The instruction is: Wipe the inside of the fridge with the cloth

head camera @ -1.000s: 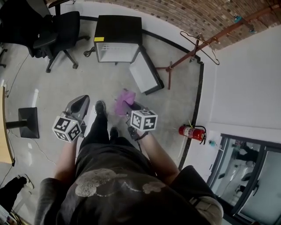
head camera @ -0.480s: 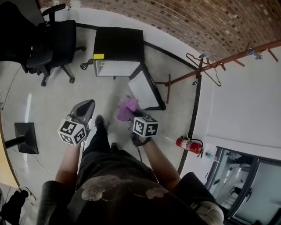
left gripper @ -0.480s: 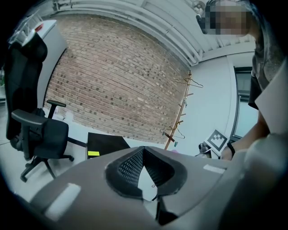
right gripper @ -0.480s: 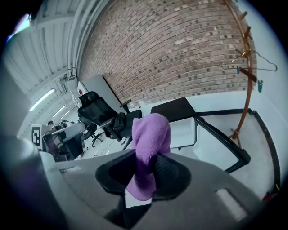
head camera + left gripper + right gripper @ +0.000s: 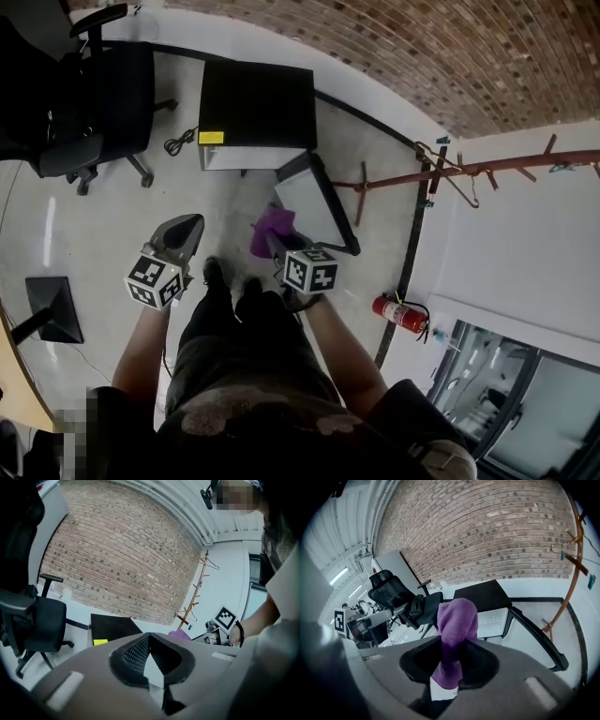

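Short of the open black fridge (image 5: 255,112), the right gripper (image 5: 275,246) had its fingers clamped on the purple cloth (image 5: 272,225); the left gripper (image 5: 185,228) had its fingers closed together, empty.

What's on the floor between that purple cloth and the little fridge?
Nothing: only bare floor separates the cloth from the fridge, as the head view shows.
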`<state>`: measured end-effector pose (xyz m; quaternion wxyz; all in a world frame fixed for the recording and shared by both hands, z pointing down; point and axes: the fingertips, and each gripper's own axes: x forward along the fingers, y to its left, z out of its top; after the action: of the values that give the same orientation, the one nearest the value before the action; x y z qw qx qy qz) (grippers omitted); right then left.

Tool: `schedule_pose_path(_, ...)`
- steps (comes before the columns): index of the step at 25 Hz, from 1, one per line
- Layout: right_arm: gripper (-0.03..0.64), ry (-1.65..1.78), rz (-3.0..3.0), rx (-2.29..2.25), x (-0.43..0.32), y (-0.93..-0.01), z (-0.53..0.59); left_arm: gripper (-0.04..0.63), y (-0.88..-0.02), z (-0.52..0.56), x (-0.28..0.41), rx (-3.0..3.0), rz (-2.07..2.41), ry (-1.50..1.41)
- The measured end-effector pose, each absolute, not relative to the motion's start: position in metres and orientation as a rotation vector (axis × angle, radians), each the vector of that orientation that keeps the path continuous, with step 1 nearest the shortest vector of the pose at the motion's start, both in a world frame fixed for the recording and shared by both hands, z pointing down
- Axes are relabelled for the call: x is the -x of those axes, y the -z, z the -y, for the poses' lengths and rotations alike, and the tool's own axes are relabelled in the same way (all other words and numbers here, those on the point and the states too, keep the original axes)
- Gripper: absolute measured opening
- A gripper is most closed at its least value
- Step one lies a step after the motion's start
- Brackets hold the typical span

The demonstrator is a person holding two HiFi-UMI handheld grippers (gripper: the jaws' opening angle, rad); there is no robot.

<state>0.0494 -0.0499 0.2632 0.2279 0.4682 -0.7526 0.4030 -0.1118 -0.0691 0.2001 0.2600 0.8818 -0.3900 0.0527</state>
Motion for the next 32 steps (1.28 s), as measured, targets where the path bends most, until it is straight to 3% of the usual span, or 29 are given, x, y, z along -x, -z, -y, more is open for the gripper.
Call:
schedule_pose_path(20,0.084,-1.078,2.013,-1.027,-0.064,-0.474,0.195,0.017,-0.343,0.186,0.09,-2.265,1.258,-0.129)
schedule_pose_path(32,0.084,-1.132,2.209,-0.99,-0.045,-0.547,0.239,0.017,-0.444,0.218,0.081,-2.319,1.275,-0.099)
